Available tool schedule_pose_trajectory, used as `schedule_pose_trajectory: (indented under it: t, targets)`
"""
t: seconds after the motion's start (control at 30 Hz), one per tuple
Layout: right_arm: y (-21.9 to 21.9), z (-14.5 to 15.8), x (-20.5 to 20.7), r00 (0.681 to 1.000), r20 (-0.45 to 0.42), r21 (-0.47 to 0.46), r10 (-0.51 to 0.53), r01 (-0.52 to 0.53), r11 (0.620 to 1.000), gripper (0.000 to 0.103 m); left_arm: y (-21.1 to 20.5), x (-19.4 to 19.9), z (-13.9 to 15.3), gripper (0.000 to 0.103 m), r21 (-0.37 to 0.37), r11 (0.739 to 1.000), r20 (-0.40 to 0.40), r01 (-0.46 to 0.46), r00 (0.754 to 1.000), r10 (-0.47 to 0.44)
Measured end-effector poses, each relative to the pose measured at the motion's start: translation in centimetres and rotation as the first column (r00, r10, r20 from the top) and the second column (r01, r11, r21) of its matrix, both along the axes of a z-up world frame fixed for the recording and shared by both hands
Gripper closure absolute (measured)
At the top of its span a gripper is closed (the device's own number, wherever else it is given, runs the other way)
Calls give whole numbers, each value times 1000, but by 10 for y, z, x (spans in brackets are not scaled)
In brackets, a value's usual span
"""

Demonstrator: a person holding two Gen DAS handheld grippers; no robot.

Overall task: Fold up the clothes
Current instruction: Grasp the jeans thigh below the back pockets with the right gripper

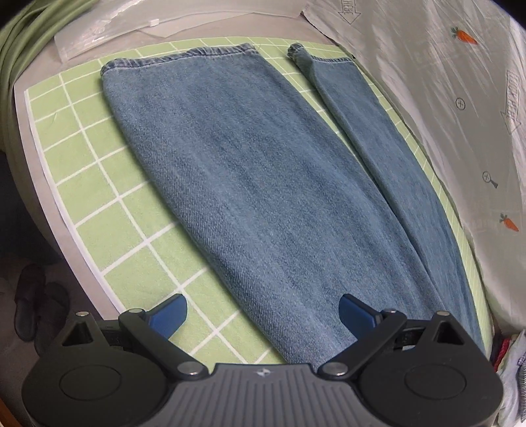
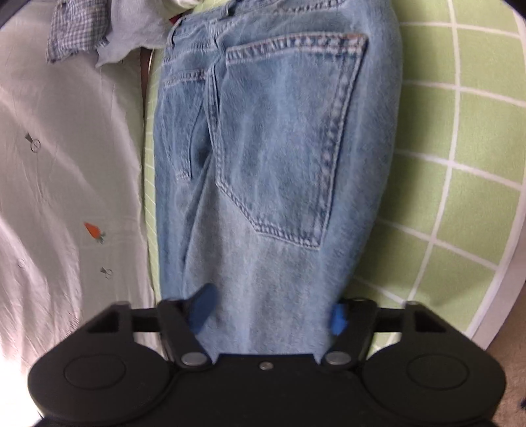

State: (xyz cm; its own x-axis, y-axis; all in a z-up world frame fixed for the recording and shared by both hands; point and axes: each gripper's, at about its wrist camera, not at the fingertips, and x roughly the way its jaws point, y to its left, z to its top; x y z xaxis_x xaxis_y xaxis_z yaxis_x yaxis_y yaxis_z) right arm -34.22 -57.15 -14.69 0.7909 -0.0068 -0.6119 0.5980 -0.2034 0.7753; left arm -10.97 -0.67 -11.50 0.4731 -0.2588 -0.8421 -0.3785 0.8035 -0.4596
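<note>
Blue denim jeans (image 1: 250, 184) lie flat on a green checked mat (image 1: 98, 184). The left wrist view shows both legs running away to their hems, one wide, one narrow at the right. My left gripper (image 1: 263, 312) is open and empty, its blue pads just above the near part of the wide leg. In the right wrist view the jeans (image 2: 279, 147) show the seat with a back pocket. My right gripper (image 2: 271, 312) is open, its pads either side of the denim below the pocket, not closed on it.
A white sheet with carrot prints (image 1: 460, 82) lies beside the mat, and also shows in the right wrist view (image 2: 65, 164). A clear plastic bag (image 1: 108, 29) sits beyond the hems. A checked garment (image 2: 75, 29) lies past the waistband. Dark slippers (image 1: 33, 305) are on the floor.
</note>
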Motion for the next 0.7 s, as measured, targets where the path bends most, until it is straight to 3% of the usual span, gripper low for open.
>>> schedule_pose_trajectory:
  t: [0.03,0.1,0.17,0.37,0.5,0.57,0.7]
  targets:
    - [3,-3,0,1000,8,17,-9,9,1000,55,2,0,0,5,-2,1000,1,0,1000,0]
    - [10,-6,-2,999,28,37,-30,29,999,81,5,0,1,5,6,1000,1,-5,1000,5]
    - [15,-7,-5,998,38,46,-49,48,998,97,11,-1,1,5,5,1000,3,-26,1000,26]
    - [17,9,-6,992,110,-19,-63,65,998,99,32,-1,2,7,-29,992,15,-119,993,120]
    - [16,13,-7,989,132,-16,-73,76,997,99,35,1,-3,13,-118,982,31,-146,988,150]
    - [17,12,-7,983,152,13,-102,101,995,99,29,2,-7,23,-178,975,11,-132,991,136]
    - [14,16,-3,977,175,24,-120,118,993,99,11,-3,-16,23,-265,958,-18,-111,994,111]
